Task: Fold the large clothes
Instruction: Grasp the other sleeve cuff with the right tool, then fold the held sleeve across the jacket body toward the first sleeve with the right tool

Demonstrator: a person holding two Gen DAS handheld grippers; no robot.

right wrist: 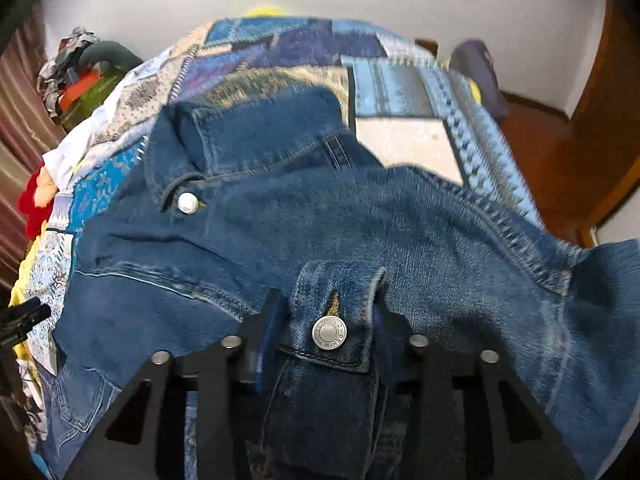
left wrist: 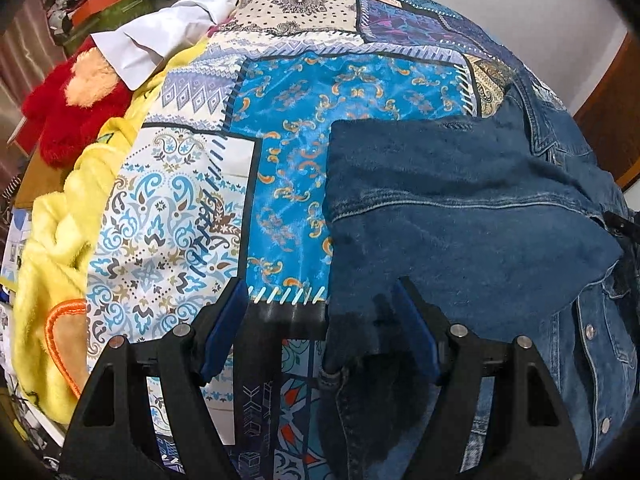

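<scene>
A blue denim jacket lies partly folded on a patchwork bedspread. My left gripper is open and hovers over the jacket's left edge, holding nothing. In the right wrist view the jacket fills the middle, with its collar and a metal button toward the back left. My right gripper is shut on the jacket's cuff, which carries a metal button, and holds it above the jacket body.
A yellow blanket, a red plush toy and a white garment lie along the bed's left side. A pile of clutter stands at the back left. A wooden door and floor are at the right.
</scene>
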